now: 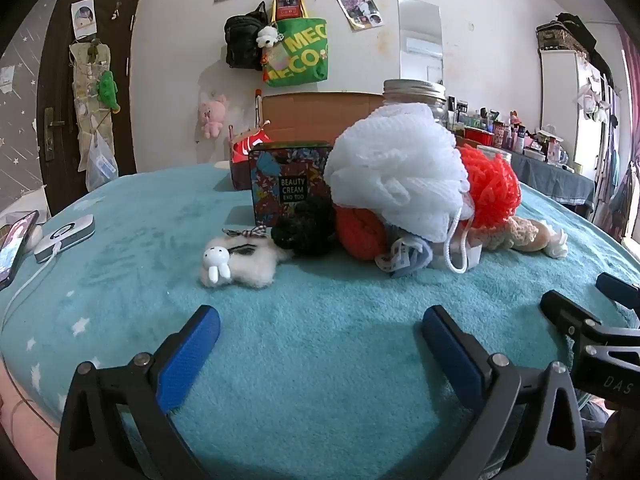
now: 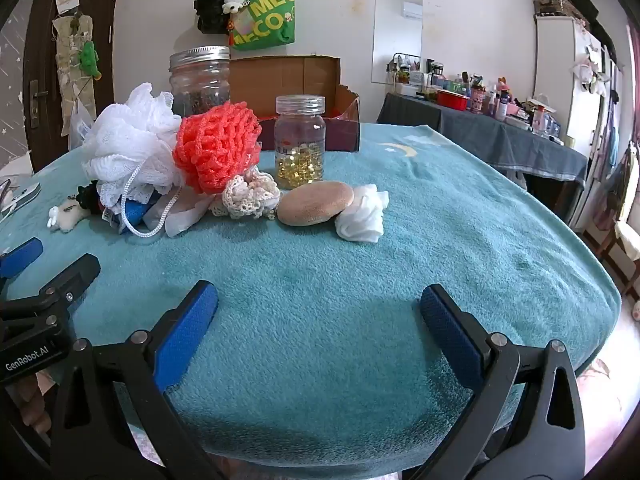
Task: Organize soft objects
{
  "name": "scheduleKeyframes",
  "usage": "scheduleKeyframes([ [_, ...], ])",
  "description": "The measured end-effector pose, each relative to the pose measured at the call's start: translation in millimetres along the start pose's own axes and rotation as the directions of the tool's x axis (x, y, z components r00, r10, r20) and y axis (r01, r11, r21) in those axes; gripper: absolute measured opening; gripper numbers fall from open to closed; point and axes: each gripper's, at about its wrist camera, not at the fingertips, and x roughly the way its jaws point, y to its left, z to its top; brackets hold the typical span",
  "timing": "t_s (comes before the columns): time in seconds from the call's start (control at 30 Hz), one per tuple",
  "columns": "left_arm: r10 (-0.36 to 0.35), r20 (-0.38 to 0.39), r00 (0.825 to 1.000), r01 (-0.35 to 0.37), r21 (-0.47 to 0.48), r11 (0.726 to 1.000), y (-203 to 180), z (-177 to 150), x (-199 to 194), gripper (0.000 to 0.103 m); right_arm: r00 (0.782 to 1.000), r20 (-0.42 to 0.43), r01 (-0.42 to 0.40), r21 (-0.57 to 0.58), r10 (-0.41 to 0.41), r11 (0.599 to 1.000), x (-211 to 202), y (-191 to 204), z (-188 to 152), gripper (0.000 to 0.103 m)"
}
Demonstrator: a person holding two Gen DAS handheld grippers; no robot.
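Hovering low over the teal fleece blanket (image 2: 360, 264) that covers the tabletop, I keep both sets of fingers spread wide with nothing between them: my left fingers (image 1: 320, 336) and my right fingers (image 2: 320, 312) sit side by side near the front edge.

The soft things are heaped ahead of me, well apart from both. A white mesh bath pouf (image 1: 396, 168) rides on top of the pile, touching an orange crocheted scrubber (image 2: 218, 146) just beside it. Below them lie a cream lace doily (image 2: 250, 196), a tan round sponge (image 2: 316, 203) and a crumpled white cloth (image 2: 362, 216), the sponge resting against the cloth. At the left end of the heap, a small white plush rabbit (image 1: 236, 262) lies on the blanket next to a dark knitted ball (image 1: 304, 232).

Behind the pile stand a patterned tin (image 1: 288, 182), a large glass jar (image 2: 200, 80) and a smaller jar of yellow capsules (image 2: 300, 144).
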Motion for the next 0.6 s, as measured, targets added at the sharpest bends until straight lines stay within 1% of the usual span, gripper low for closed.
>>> scheduleKeyframes([
  [0.6, 0.0, -0.008, 1.0, 0.0, 0.0, 1.0, -0.1, 0.1, 0.2, 0.103, 1.0, -0.009, -0.002, 0.001, 0.002, 1.0, 0.5, -1.1, -0.5, 0.103],
])
